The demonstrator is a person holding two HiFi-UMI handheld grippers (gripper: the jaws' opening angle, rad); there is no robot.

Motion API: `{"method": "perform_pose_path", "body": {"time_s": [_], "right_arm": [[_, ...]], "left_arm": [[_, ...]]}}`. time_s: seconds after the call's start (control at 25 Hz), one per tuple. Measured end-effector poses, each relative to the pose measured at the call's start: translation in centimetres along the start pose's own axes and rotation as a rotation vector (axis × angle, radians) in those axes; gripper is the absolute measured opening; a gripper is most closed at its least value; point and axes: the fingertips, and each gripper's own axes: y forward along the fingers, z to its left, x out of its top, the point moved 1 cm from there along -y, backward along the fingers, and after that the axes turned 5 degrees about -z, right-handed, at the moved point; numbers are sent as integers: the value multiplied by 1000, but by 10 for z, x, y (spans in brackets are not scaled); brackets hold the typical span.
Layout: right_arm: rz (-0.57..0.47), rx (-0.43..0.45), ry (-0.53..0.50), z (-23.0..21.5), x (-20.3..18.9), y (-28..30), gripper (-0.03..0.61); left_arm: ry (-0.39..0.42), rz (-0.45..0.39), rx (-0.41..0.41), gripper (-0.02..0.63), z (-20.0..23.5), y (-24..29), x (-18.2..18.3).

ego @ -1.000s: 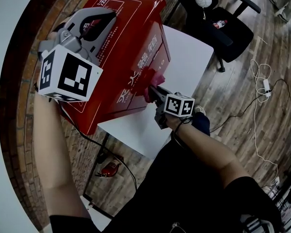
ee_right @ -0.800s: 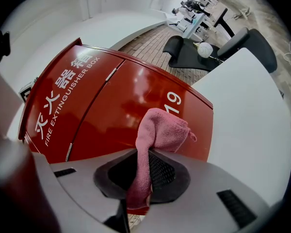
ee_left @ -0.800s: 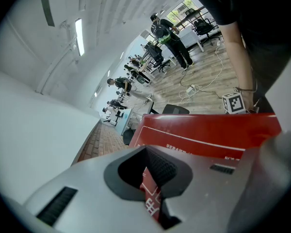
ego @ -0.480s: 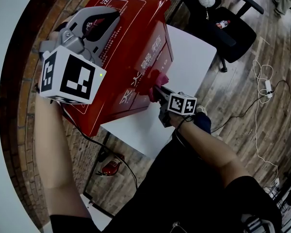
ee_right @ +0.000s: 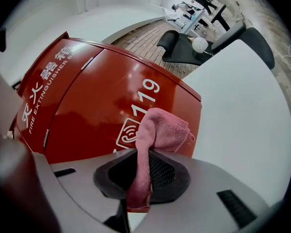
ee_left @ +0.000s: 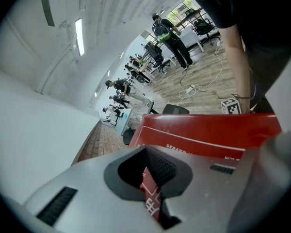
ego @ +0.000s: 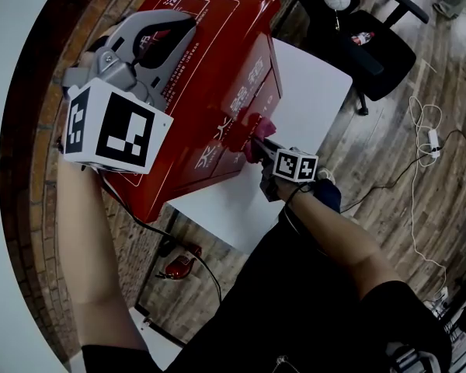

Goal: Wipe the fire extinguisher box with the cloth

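Right tool (ego: 256,141) (ee_right: 138,193) is clamped tight on the pink cloth (ego: 258,127) (ee_right: 157,127), whose bunched free end presses on the front face of the red fire extinguisher box (ego: 210,76) (ee_right: 87,91), low and near its right end, beside the white "119". Left tool (ego: 175,31) (ee_left: 153,198) is fully closed with nothing gripped, and rests on the box's top panel (ee_left: 208,135).

The box stands on a white surface (ego: 314,80) (ee_right: 242,106) and takes up its left part; the bare white top shows to the right and in front of it. Beyond the surface's far corner is a black office chair (ego: 373,41). The floor is wood plank (ego: 388,169) with a white cable (ego: 419,150) trailing across it, and a brick-patterned strip (ego: 43,146) runs along the pale wall on my left. The left gripper view shows people (ee_left: 172,33) far down the room.

Against a second ago, the cloth and right tool sit slightly further toward the box's right end, while the left tool has kept its place on top.
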Motion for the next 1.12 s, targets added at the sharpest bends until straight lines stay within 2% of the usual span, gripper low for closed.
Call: {"method": "perform_pose_path", "body": {"time_s": [0.4, 1.12], "right_arm": [[58, -42, -17, -34, -19, 12, 64], [145, -141, -13, -85, -47, 31, 64]], "left_arm": [[23, -15, -1, 17, 1, 2, 2], [20, -15, 0, 17, 1, 2, 2]]}}
